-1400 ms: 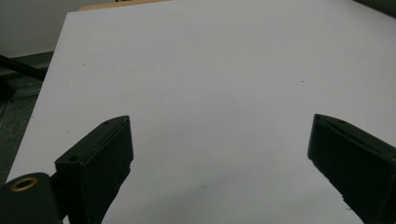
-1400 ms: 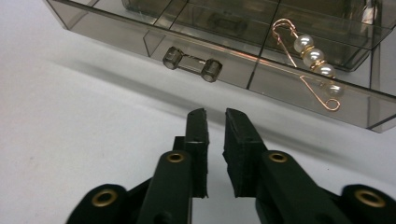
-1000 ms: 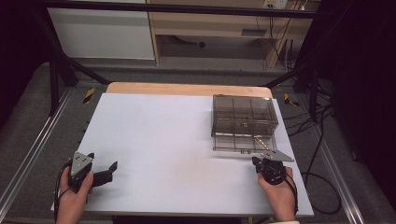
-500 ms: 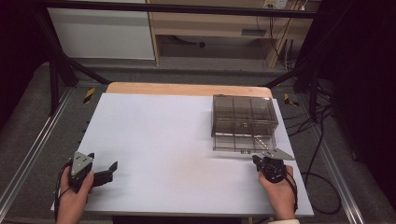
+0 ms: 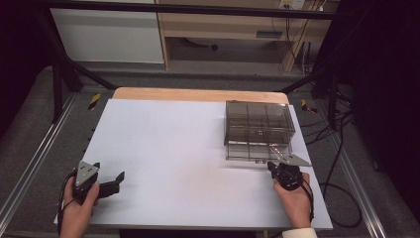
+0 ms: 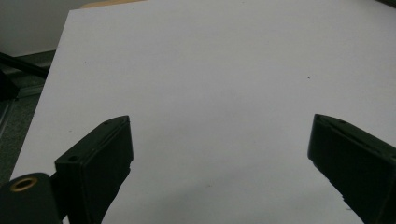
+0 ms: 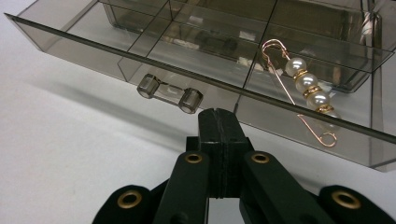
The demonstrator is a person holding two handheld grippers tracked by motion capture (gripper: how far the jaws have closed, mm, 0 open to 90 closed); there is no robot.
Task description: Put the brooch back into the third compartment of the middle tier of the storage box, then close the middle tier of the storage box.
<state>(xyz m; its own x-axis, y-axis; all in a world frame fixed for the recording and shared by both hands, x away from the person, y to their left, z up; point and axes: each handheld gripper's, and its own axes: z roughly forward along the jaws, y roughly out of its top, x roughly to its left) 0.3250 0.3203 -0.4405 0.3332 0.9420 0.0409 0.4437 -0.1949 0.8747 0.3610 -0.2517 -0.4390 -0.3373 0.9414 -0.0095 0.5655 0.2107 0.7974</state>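
Smoked clear-plastic drawer (image 7: 196, 70) of the small tinted organiser box (image 5: 257, 124) sits pulled out, its front wall just ahead of the right gripper (image 7: 217, 114); its little clear bar handle (image 7: 169, 93) lies just ahead and slightly left of the jaw tips, near but apart as far as I can tell. A gold safety-pin brooch with four pearls (image 7: 304, 88) lies in the drawer compartment ahead and to the right of the jaws, leaning on the front wall. Right jaws are pressed fully together, pads face to face, nothing between them. What changed over the last second: practically nothing. Drawer at the same extension in the high view, right hand (image 5: 292, 196) in the same spot in front of the box, jaws shut throughout. My read: either the drawer has been let go after a pull, or closed tips are lined up to nudge the front or handle; can't say which. To grab the handle the jaws would have to open first. Left gripper (image 6: 219, 158) is idle, jaws spread wide over bare white tabletop (image 6: 210, 70), holding nothing, box well off to its side in the high view. It hasn't shifted either, so the drawer work looks like a right-hand job.
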